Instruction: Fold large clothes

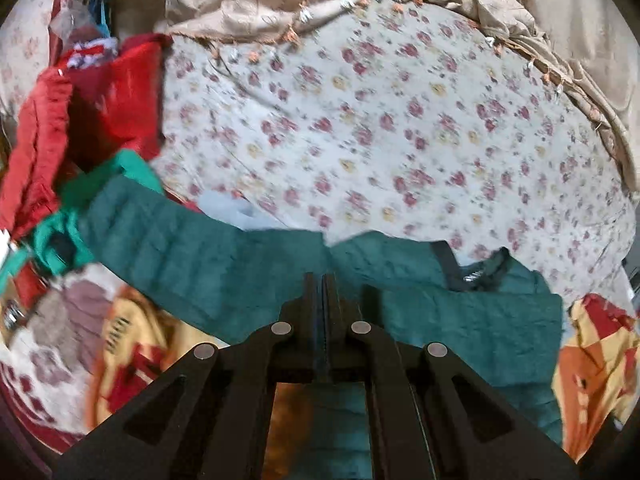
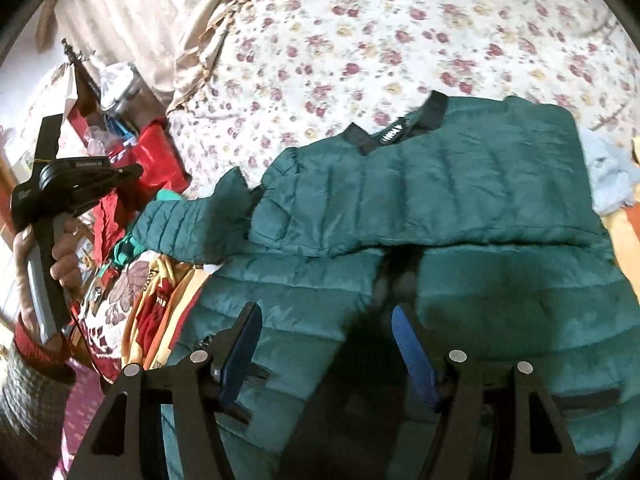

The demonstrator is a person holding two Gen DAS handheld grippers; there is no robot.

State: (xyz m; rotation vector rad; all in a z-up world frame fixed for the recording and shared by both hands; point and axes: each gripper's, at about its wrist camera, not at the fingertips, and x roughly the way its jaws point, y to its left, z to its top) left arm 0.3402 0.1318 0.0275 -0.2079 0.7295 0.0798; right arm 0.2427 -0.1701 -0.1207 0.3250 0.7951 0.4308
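Observation:
A dark green quilted jacket [image 2: 440, 200] lies on the bed, its black collar [image 2: 396, 128] toward the far side and one sleeve [image 2: 188, 224] stretched to the left. My right gripper [image 2: 324, 320] is open above the jacket's lower part, blue pads [image 2: 412, 344] apart, empty. My left gripper [image 1: 322, 284] is shut, with nothing seen between its fingers, just above the jacket [image 1: 248, 272]. In the right wrist view the left gripper [image 2: 132, 172] is held up in a hand at the far left, off the jacket.
A floral bedsheet [image 1: 380, 120] covers the bed beyond the jacket. Red clothes [image 1: 80, 120] and a bright green garment [image 1: 64, 232] pile at the left. A yellow and red blanket [image 1: 596, 364] lies under the jacket. Beige curtain [image 1: 560, 8] hangs behind.

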